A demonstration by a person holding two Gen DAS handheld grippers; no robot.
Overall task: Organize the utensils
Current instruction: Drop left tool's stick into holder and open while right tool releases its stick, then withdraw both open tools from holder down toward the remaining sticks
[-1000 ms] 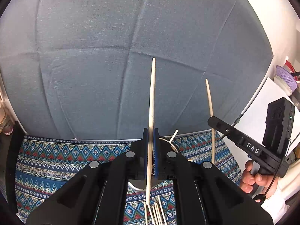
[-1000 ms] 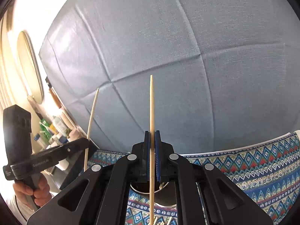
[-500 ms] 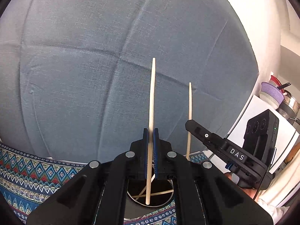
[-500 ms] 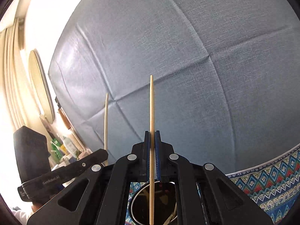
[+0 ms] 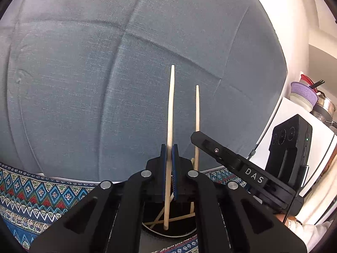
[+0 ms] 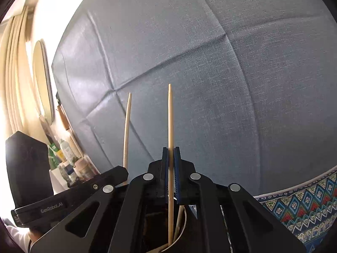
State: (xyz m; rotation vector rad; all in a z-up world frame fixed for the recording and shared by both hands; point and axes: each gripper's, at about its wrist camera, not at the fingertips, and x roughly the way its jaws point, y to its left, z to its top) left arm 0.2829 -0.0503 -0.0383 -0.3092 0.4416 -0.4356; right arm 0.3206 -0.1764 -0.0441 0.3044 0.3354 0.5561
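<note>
My left gripper (image 5: pixel 169 147) is shut on a wooden chopstick (image 5: pixel 170 109) held upright, its lower end inside a dark round holder (image 5: pixel 168 229) with other chopsticks lying in it. My right gripper (image 6: pixel 171 149) is shut on a second upright chopstick (image 6: pixel 170 116), whose lower end also dips into the holder (image 6: pixel 181 238). The right gripper appears in the left wrist view (image 5: pixel 192 136) just right of mine, its chopstick (image 5: pixel 197 109) standing beside. The left gripper appears in the right wrist view (image 6: pixel 126 171) with its chopstick (image 6: pixel 127 126).
A blue patterned cloth (image 5: pixel 31 196) covers the table and also shows in the right wrist view (image 6: pixel 299 208). A grey-blue fabric backdrop (image 5: pixel 105 73) stands behind. Bowls and pots (image 5: pixel 305 97) sit on a white shelf at right; bottles (image 6: pixel 69 158) crowd the left.
Both grippers have come together over the holder and lowered, so both chopsticks' lower ends now reach into it. The chopsticks stand closer to each other.
</note>
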